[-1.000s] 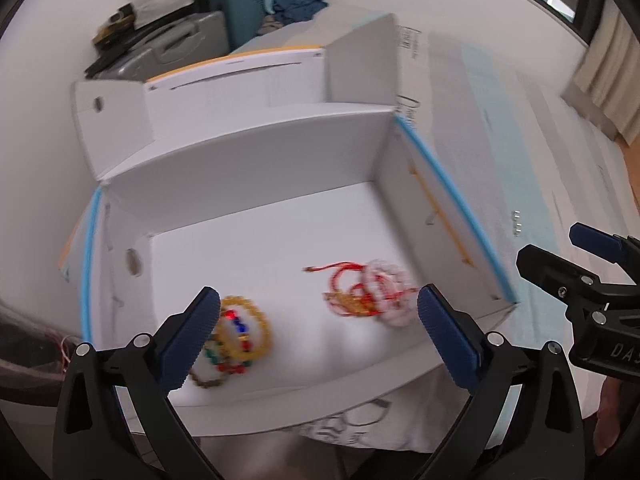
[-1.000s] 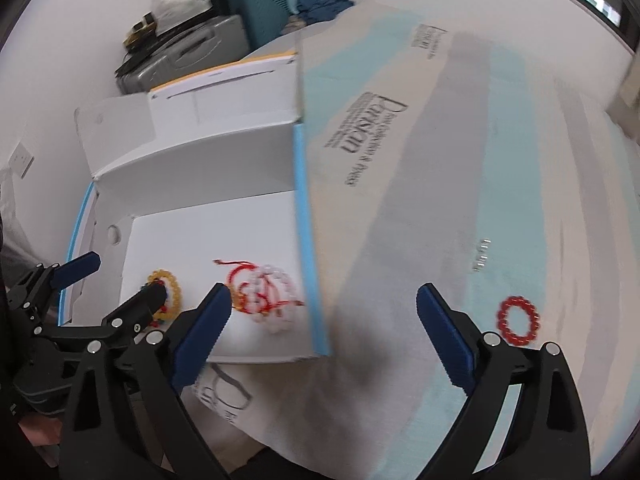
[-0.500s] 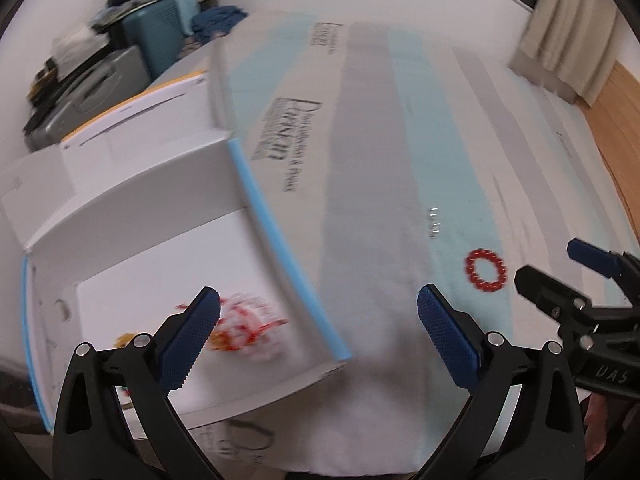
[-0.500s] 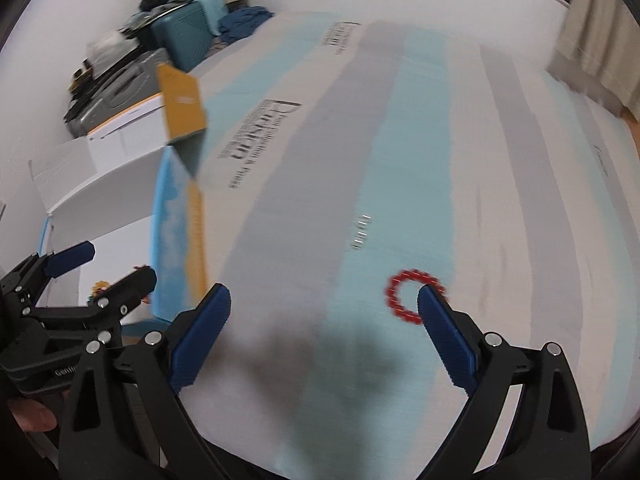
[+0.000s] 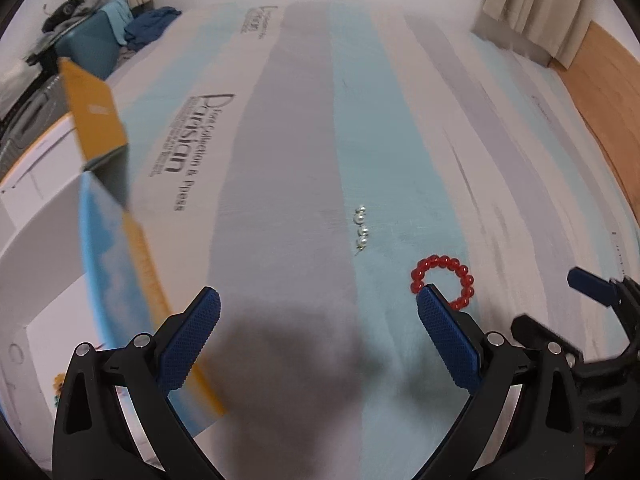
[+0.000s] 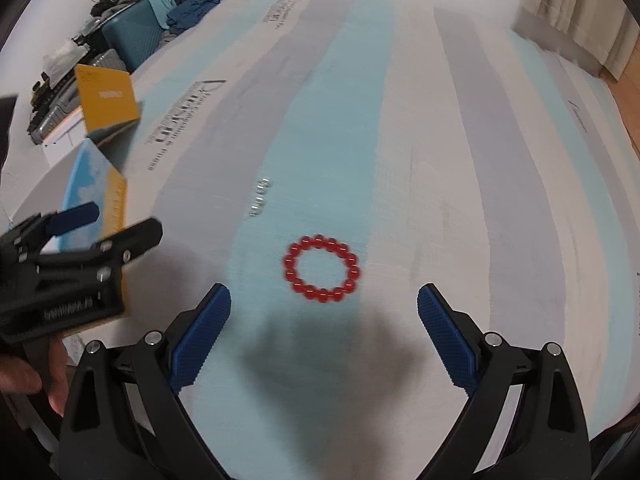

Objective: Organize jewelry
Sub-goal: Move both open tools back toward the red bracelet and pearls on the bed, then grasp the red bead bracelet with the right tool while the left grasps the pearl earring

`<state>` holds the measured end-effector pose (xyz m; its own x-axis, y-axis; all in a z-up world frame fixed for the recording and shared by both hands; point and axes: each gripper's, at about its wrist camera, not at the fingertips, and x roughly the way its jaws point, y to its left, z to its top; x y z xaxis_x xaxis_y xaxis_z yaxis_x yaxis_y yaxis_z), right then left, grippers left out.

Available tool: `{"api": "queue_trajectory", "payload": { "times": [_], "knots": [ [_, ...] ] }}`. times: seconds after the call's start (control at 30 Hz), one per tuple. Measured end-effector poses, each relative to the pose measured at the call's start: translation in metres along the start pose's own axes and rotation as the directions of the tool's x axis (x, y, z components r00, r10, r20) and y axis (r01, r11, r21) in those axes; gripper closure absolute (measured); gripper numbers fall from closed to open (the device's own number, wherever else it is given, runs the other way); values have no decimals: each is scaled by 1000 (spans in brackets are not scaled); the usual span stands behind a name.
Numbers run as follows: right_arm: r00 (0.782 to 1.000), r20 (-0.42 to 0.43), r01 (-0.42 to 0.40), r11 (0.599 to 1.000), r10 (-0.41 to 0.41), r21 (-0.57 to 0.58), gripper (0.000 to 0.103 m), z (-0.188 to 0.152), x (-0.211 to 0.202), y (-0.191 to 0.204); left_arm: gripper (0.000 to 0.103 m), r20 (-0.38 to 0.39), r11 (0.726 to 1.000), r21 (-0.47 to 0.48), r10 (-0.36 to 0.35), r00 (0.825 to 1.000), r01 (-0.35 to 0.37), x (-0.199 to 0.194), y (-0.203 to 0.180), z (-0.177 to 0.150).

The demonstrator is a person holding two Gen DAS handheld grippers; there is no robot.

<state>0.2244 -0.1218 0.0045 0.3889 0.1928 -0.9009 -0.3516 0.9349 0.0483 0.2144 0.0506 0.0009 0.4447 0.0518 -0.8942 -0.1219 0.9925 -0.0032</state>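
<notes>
A red bead bracelet [image 6: 321, 268] lies flat on the striped mattress, just ahead of my open right gripper [image 6: 324, 312] and centred between its fingers. In the left wrist view the same bracelet [image 5: 444, 280] sits beside the right fingertip of my open left gripper [image 5: 318, 308], partly hidden by it. A short row of small pearl pieces [image 5: 362, 230] rests a little farther out; the pearl pieces [image 6: 259, 197] look blurred in the right wrist view. The open white cardboard box [image 5: 44, 248] stands at the left. Neither gripper holds anything.
The box's blue and orange side wall [image 5: 120, 264] and raised orange flap [image 6: 107, 98] stand at the left. Suitcases and clothes [image 6: 136, 28] are piled at the far left corner. Curtains [image 5: 540, 4] and wooden floor [image 5: 600, 92] lie to the right. A hand [image 6: 24, 376] holds the left gripper.
Both grippers have swung right, away from the box interior and over the mattress. The red bracelet now lies close in front of the right gripper. The bracelets inside the box have dropped out of sight.
</notes>
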Motion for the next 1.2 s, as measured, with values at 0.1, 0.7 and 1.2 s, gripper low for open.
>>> {"api": "queue_trajectory", "payload": {
  "times": [0.1,0.7,1.2],
  "knots": [
    [1000,-20,7,1000,-7,2,12,-3,18,-11,6,-3,1000,13,1,1000,-1,24,-10,10],
    [993,-98,56,998,-59,-35,23,-6,121,-36,28,-83,997,69,-36,996,42,134,-36,38],
    [996,-67,51,999,-52,-18,76,-8,124,-37,82,-126,996,66,-44,991,52,144,-35,29]
  ]
}}
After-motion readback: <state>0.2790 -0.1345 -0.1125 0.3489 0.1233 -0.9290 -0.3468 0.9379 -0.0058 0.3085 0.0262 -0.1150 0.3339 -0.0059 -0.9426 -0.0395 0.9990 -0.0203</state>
